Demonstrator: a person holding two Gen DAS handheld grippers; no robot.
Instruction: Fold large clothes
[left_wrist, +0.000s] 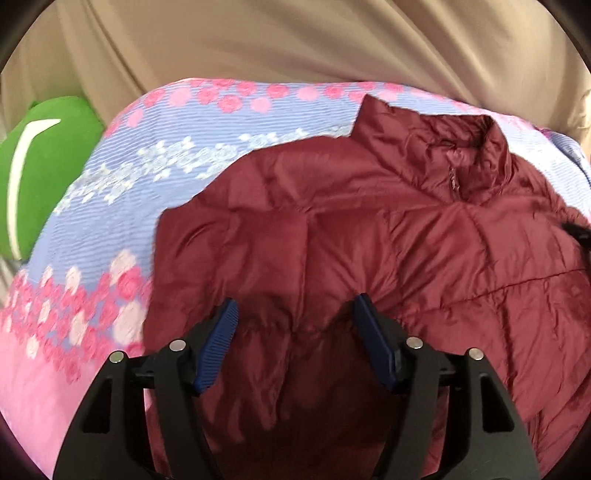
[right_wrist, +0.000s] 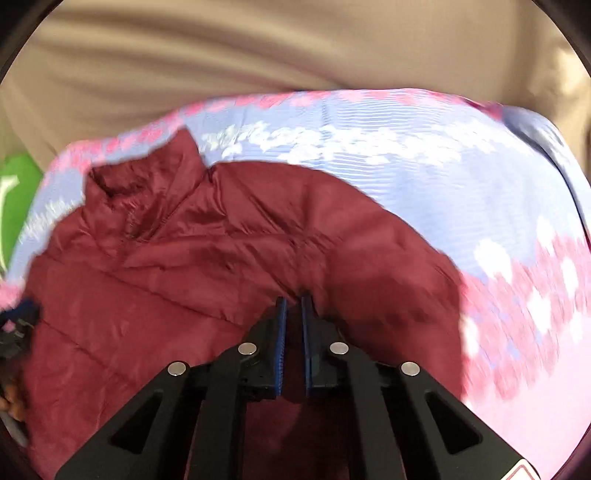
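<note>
Left wrist view: the left gripper (left_wrist: 293, 314) stands wide open over a maroon puffer jacket (left_wrist: 369, 240), pads clear of the fabric, nothing held. The jacket lies collar-up on a floral bedspread (left_wrist: 155, 162), a green cushion (left_wrist: 40, 170) beside it.

Right wrist view: the right gripper (right_wrist: 293, 301) is nearly closed, a narrow gap between its fingers; whether it pinches the jacket (right_wrist: 166, 266) cannot be told.

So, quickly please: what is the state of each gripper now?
Left gripper: open, over the jacket, holding nothing.
Right gripper: nearly shut, with jacket fabric between the pads; a firm grip cannot be told.
</note>
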